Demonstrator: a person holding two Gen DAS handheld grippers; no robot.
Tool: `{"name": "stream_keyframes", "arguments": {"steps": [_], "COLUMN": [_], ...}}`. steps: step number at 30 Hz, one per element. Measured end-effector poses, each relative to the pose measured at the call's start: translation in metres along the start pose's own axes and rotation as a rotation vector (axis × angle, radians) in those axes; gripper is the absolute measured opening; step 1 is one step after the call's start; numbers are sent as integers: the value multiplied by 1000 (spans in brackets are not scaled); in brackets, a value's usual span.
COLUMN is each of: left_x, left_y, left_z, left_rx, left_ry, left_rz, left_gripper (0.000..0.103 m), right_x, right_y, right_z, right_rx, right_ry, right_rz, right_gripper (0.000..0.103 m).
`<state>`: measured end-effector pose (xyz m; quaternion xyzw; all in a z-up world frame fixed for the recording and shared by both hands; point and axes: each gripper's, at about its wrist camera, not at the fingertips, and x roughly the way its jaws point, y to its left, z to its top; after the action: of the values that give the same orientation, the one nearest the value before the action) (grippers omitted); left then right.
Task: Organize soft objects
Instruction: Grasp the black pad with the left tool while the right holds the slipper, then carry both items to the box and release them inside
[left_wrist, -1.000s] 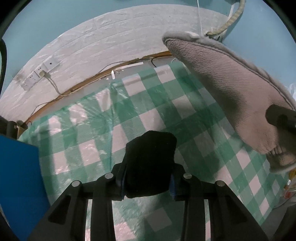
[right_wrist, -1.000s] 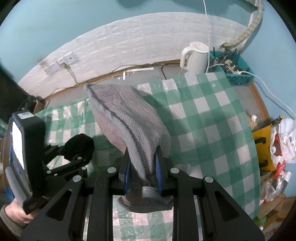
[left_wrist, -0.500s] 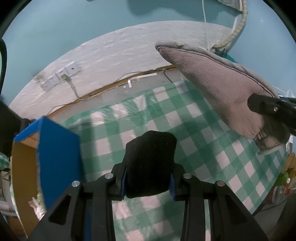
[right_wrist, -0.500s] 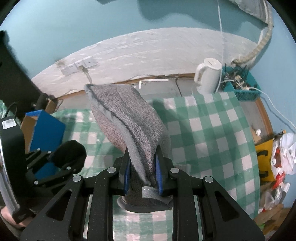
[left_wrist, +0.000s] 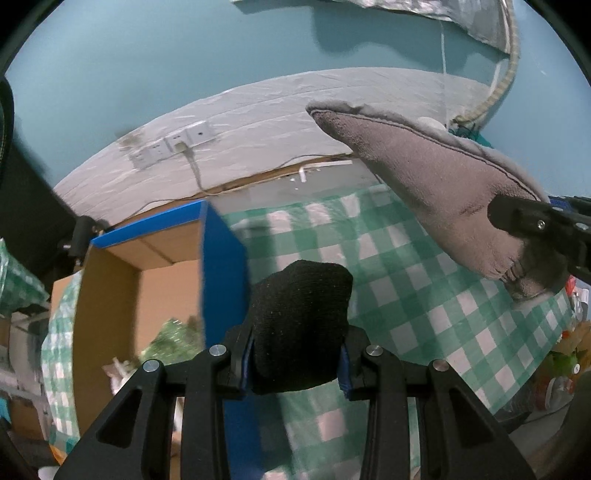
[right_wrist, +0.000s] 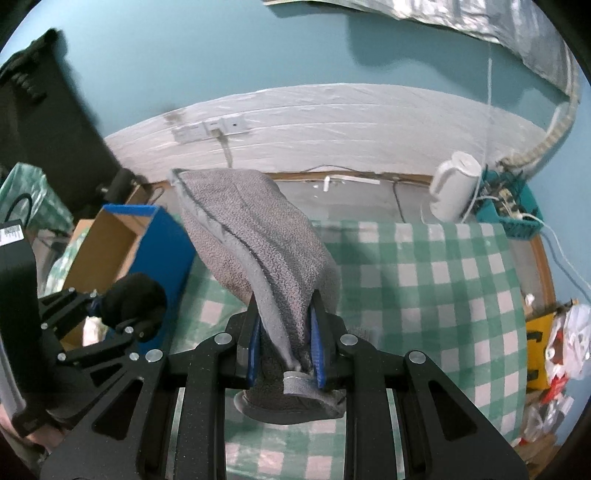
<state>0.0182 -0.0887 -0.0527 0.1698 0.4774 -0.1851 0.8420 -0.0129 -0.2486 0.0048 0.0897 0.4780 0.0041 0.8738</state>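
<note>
My left gripper (left_wrist: 297, 354) is shut on a black soft cloth bundle (left_wrist: 301, 321) and holds it in the air beside the right wall of a blue cardboard box (left_wrist: 221, 280). It also shows in the right wrist view (right_wrist: 122, 317) with the black bundle (right_wrist: 133, 299). My right gripper (right_wrist: 284, 350) is shut on a grey fleece slipper (right_wrist: 255, 240), held above the green checked tablecloth (right_wrist: 424, 280). The slipper (left_wrist: 436, 192) shows at the right of the left wrist view. The box (right_wrist: 147, 240) is open, with brown inner walls.
A white kettle (right_wrist: 454, 192) and a teal basket of cables (right_wrist: 513, 214) stand at the table's back right. Wall sockets (right_wrist: 210, 127) sit on the white wall strip. Bags and clutter (right_wrist: 557, 343) lie past the table's right edge. Something green lies inside the box (left_wrist: 170, 336).
Both grippers have risen and swung left with their loads. The blue box has come into fuller view and now lies just left of the black bundle.
</note>
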Motion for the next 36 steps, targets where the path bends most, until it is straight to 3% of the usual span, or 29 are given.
{"name": "stream_keyframes", "arguments": {"steps": [19, 36], "left_x": [-36, -30], "left_y": [108, 193], "left_z": [-51, -91], "left_rx": [-170, -297], "left_ry": [-12, 12], "left_rz": [94, 181], "left_gripper": [35, 36], "right_x": [7, 58], "right_y": [120, 212], "right_z": [9, 13], "right_rx": [-181, -266], "right_ry": [24, 128], "right_rz": [83, 148], "right_gripper": [21, 21]}}
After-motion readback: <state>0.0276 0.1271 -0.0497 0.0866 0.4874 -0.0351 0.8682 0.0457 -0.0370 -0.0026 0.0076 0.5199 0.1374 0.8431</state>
